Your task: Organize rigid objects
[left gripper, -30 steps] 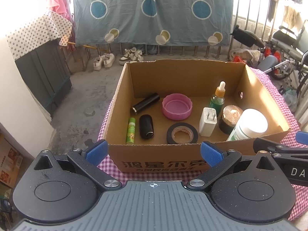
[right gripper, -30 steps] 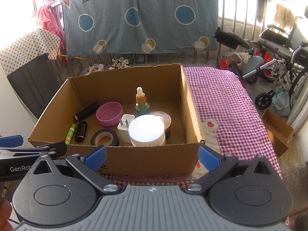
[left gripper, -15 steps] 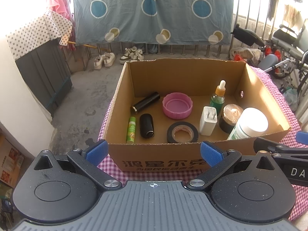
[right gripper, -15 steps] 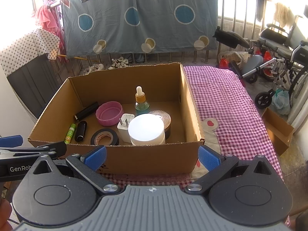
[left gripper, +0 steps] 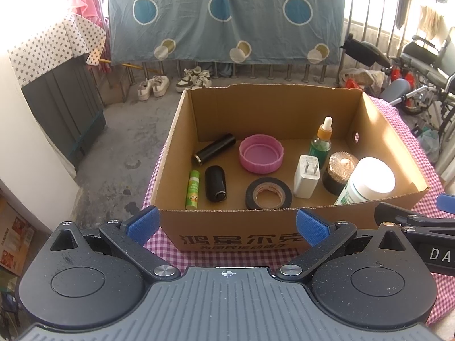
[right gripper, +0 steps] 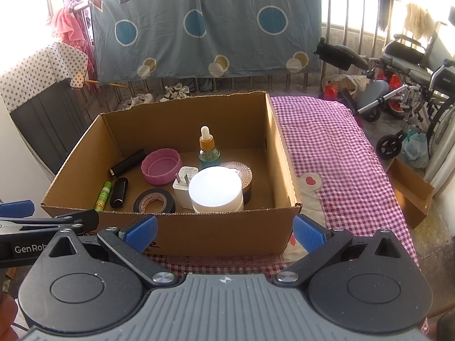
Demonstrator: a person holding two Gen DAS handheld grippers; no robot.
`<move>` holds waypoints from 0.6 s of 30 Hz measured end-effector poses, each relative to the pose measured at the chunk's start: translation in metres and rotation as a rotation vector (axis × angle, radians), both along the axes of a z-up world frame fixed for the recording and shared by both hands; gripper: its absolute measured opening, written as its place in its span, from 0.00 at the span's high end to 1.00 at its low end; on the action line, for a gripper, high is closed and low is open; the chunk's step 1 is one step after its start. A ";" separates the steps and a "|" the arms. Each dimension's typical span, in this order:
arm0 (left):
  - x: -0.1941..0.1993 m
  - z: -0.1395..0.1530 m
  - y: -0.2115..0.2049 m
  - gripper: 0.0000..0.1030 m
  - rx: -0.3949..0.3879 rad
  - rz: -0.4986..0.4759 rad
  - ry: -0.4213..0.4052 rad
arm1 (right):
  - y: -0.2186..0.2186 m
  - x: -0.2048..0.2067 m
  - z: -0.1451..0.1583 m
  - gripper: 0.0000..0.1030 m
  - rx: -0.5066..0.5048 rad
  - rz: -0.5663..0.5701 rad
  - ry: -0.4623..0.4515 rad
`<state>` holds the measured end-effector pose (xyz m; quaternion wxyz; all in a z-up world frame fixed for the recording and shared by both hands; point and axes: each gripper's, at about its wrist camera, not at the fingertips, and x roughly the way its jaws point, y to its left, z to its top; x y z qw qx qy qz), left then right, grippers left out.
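Facing the cardboard box (left gripper: 287, 108), the left gripper (left gripper: 226, 224) and right gripper (right gripper: 224, 228) hover empty, jaws wide, before its near wall. Printed Chinese characters mark that wall; "GenRob" shows at 9 o'clock in the right view. Checked cloth (right gripper: 335, 147) lies open at 3 o'clock. The white-capped bottle (right gripper: 216, 189) stands inside at the near wall.

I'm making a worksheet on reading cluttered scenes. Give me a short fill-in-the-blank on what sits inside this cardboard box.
1. The dropper bottle stands upright with a white tip and an ____ collar.
2. The black tape roll lies flat just nearer the camera than the ____ lid.
3. The green tube lies beside the box's ____ wall.
4. Both the left gripper and right gripper are ____ and hold nothing.

Missing words: orange; pink; left; open
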<state>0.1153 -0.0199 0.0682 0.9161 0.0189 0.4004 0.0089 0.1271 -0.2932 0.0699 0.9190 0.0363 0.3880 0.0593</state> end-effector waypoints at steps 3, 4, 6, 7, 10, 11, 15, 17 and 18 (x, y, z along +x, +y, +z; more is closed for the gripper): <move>0.000 0.000 0.000 0.00 0.001 0.000 0.000 | 0.000 0.000 0.000 0.00 -0.001 0.000 0.001; 0.000 0.000 0.000 0.00 0.001 0.000 0.000 | 0.000 0.000 0.000 0.00 0.000 0.000 0.001; 0.000 0.000 0.000 0.00 0.001 0.000 0.000 | 0.000 0.000 0.000 0.00 0.000 0.000 0.000; 0.000 0.000 0.000 0.00 0.001 0.000 0.000 | 0.000 0.000 0.000 0.00 0.000 0.000 0.000; 0.000 0.000 0.000 0.00 0.002 0.001 -0.001 | 0.000 0.000 0.000 0.00 -0.001 0.001 0.001; 0.000 0.000 0.000 0.00 0.002 0.000 0.000 | 0.000 0.000 0.000 0.00 -0.002 0.001 0.000; 0.000 0.000 0.000 0.00 0.002 0.001 0.000 | 0.000 -0.001 0.000 0.00 -0.002 0.000 -0.001; 0.000 0.000 0.000 0.01 0.004 0.000 -0.001 | 0.000 -0.001 0.000 0.00 -0.003 0.000 0.000; 0.000 0.001 0.000 0.00 0.004 0.000 -0.001 | 0.000 -0.001 0.000 0.00 -0.003 0.000 -0.001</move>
